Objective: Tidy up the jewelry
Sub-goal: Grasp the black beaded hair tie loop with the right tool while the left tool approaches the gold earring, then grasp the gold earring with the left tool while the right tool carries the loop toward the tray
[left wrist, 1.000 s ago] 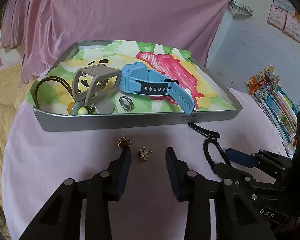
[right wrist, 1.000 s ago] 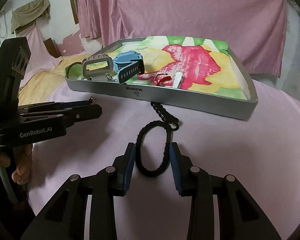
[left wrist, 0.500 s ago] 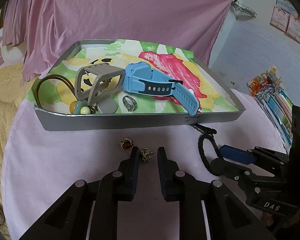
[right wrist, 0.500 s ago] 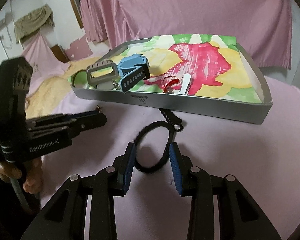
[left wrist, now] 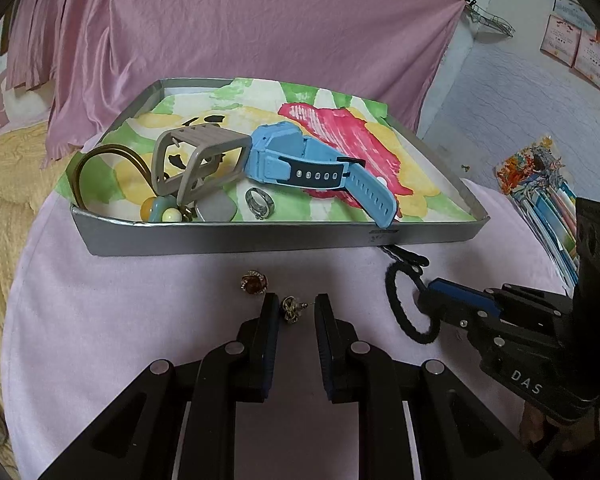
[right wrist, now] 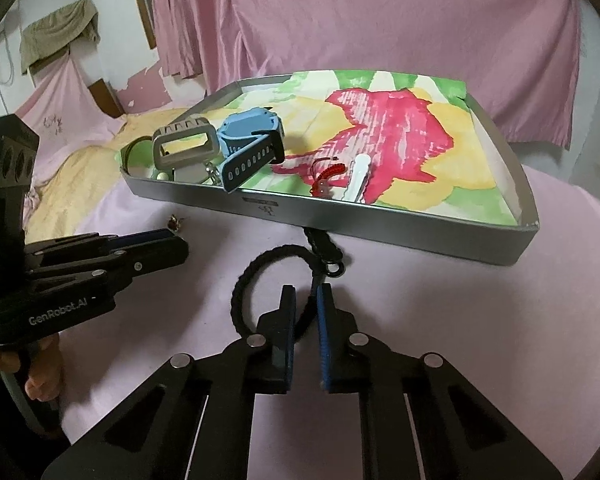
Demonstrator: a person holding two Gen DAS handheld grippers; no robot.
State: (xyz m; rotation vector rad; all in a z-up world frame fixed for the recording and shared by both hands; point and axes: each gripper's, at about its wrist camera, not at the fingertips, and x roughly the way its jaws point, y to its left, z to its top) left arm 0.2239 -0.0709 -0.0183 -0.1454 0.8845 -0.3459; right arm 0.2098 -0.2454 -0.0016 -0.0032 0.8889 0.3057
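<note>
Right hand-held gripper (right wrist: 305, 308) jaws just closed, now pinching black cord bracelet (right wrist: 260, 280); left hand-held gripper (left wrist: 296, 312) narrowed earlier, now steady, small gold earring (left wrist: 291, 309) between pads, contact unclear. Table (left wrist: 140, 320) under pink cloth, pink drapes behind, yellow blanket at left. Silver tray (left wrist: 220, 236) with painted liner holds blue watch (left wrist: 312, 168), grey strap, ring. Bracelet's chain end hidden beneath tray edge; loop's long axis runs from gripper toward tray. Second earring (left wrist: 254, 282) lies just beyond.

right gripper (right wrist: 305, 300) just closed on black braided cord loop (right wrist: 246, 276); grey tray (right wrist: 380, 236) beyond; left gripper (right wrist: 172, 246) beside
</note>
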